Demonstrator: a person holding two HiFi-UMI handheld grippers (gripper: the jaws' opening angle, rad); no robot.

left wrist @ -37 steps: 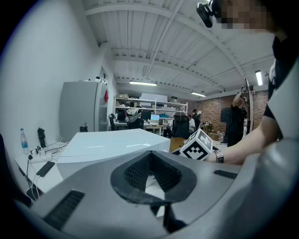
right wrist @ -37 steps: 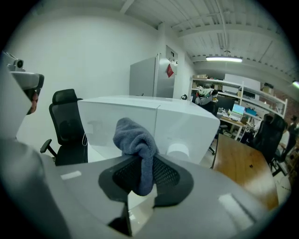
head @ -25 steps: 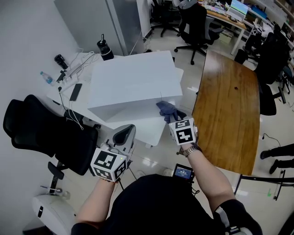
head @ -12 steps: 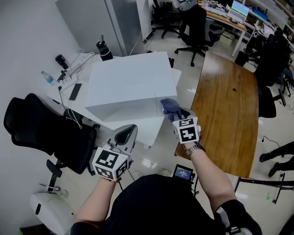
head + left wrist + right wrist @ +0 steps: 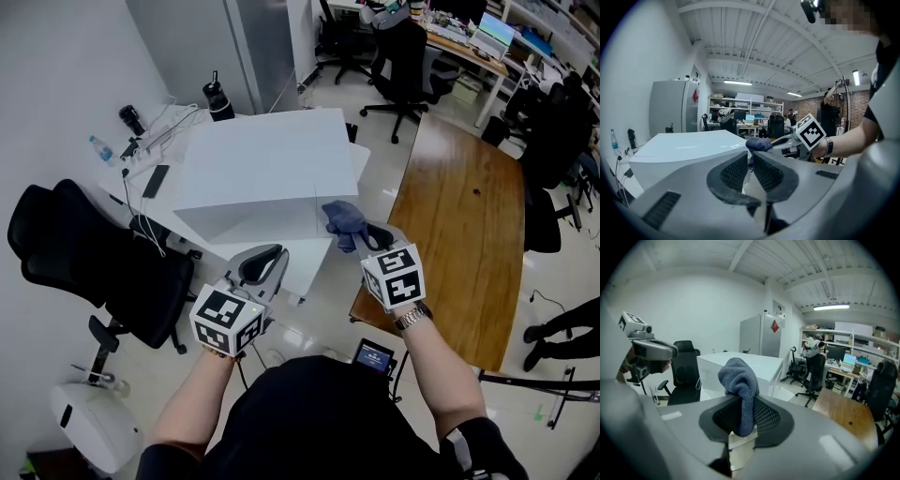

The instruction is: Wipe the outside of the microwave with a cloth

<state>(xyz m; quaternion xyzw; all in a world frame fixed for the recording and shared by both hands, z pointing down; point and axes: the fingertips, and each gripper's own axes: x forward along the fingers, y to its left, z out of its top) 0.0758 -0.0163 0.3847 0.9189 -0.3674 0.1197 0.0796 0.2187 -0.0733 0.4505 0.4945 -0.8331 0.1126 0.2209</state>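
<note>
white desk (image 5: 311, 265) carries the microwave (image 5: 267, 169); right gripper (image 5: 356, 232) clamps the blue cloth (image 5: 343, 216) near its front-right corner, box lying left of the jaws; left gripper (image 5: 266, 257) empty, jaws just cracking open.

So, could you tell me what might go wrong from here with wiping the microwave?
The cloth is a bunched wad pinched by one fold in the right gripper; rubbing may drag it out. The microwave sits near the edge of the table, so a hard sideways push could shift it.
</note>
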